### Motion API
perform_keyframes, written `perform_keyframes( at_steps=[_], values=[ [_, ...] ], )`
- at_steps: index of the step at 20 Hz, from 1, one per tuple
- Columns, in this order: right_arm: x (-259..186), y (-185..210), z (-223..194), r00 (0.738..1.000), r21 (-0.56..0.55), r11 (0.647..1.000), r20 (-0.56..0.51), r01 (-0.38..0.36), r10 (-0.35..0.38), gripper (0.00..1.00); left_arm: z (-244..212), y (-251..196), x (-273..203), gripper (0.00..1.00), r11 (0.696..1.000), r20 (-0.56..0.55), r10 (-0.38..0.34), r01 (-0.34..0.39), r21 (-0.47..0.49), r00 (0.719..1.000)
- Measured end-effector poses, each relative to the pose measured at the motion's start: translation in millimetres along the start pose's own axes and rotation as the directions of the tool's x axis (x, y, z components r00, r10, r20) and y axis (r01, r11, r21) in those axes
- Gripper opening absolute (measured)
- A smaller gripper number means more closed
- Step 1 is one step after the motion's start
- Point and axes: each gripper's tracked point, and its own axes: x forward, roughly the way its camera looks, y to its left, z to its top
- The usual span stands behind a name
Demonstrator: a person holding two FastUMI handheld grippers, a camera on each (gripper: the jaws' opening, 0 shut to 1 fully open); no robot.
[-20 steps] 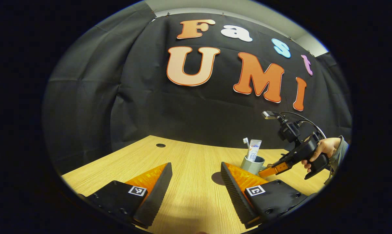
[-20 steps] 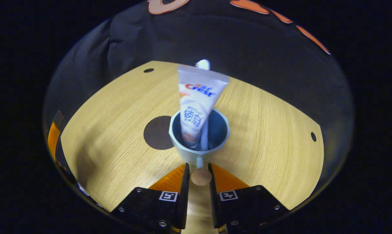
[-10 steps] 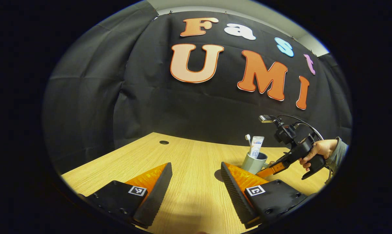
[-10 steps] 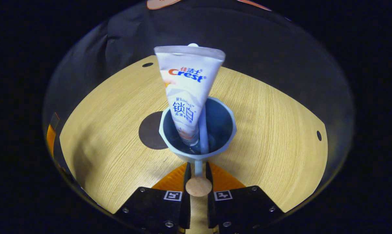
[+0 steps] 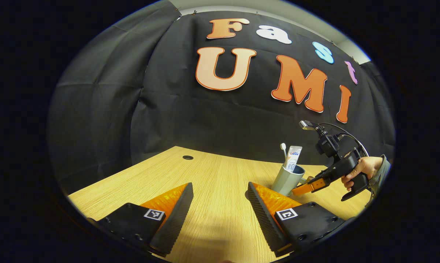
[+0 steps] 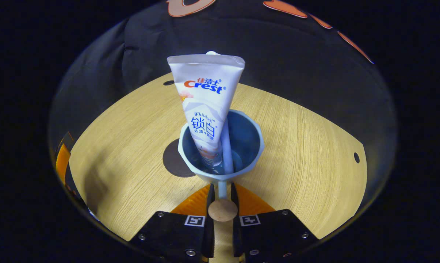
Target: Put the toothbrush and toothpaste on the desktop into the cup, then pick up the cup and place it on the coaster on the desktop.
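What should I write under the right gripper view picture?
Right gripper clamps the cup handle; toothpaste and toothbrush stand inside.

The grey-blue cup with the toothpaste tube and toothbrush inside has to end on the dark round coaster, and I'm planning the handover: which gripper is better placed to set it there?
Right. The right gripper is shut on the cup's handle, with the dark round coaster just beside the grey-blue cup. The left gripper is open and apart.

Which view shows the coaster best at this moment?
The right gripper view: the coaster lies on the desk as a dark disc, partly hidden by the cup held at its handle by the right gripper. In the left gripper view, just a dark sliver shows beside a finger.
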Motion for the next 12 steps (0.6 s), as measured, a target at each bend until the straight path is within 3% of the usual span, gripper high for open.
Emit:
perform_keyframes(
  at_steps=[1,12],
  values=[
    [-1.1,1.0,0.9,1.000,-0.005,1.000,0.002,-0.007,0.007,0.20,0.5,-1.0,-0.3,0.95,1.000,0.000,0.000,0.000,0.002,1.000],
    [2.8,3.9,3.2,0.997,-0.088,0.993,-0.003,-0.077,0.077,0.20,6.1,7.9,-6.3,0.95,0.999,0.011,0.032,-0.032,0.041,0.999]
  ],
)
